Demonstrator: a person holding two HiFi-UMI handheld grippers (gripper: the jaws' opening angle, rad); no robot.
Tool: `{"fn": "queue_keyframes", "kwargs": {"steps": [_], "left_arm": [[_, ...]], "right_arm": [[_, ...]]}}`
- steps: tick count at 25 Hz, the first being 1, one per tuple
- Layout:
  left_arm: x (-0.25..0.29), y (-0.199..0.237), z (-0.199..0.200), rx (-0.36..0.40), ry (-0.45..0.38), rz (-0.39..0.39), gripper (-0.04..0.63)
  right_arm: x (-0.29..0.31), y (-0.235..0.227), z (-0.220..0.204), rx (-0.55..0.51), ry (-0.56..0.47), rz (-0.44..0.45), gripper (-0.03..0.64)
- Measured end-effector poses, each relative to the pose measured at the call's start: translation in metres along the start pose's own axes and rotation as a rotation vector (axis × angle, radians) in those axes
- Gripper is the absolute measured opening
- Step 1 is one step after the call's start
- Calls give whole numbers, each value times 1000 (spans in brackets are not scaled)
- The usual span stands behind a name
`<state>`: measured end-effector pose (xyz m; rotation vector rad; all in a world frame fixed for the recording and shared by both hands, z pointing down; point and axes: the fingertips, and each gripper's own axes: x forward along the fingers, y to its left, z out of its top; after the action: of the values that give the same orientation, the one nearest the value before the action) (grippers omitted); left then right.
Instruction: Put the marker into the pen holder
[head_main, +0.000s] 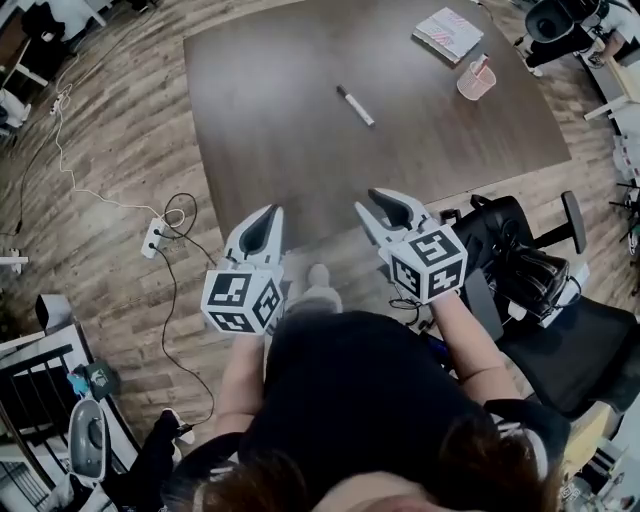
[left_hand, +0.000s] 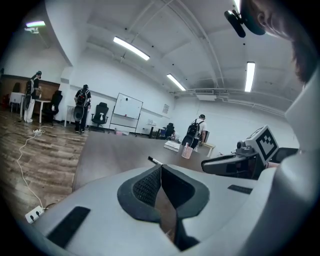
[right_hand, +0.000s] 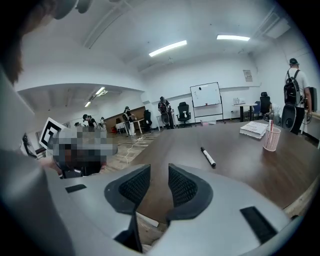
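Both grippers are at the table's (head_main: 280, 90) near edge. Left gripper (head_main: 269, 214): jaws together, nothing between them. Right gripper (head_main: 374, 205): jaws apart, gap empty. Marker (head_main: 355, 105) lies flat mid-table, well clear of both. Pink mesh pen holder (head_main: 476, 81) stands near the far right corner, 1 item sticking out. Book stack (head_main: 448, 33) sits just beyond it.

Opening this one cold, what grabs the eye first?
The two tools in the foreground: the left tool shut, the right tool open with nothing between its jaws. Beyond them a marker lies alone in the middle of the brown table, and a pink pen holder stands toward its far right corner, near a book.
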<state>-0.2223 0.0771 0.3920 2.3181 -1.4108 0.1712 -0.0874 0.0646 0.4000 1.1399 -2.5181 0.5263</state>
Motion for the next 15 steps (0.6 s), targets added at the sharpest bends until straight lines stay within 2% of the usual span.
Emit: {"fn": "queue_keyframes", "kwargs": {"steps": [6, 11, 15], "left_arm": [[31, 25, 10, 28, 16, -34, 28], [55, 40, 14, 26, 33, -58, 28], [72, 44, 17, 11, 37, -56, 28]], "right_arm": [[37, -20, 14, -17, 37, -22, 130], [58, -40, 20, -48, 54, -57, 143], [73, -68, 22, -30, 76, -73, 153]]}}
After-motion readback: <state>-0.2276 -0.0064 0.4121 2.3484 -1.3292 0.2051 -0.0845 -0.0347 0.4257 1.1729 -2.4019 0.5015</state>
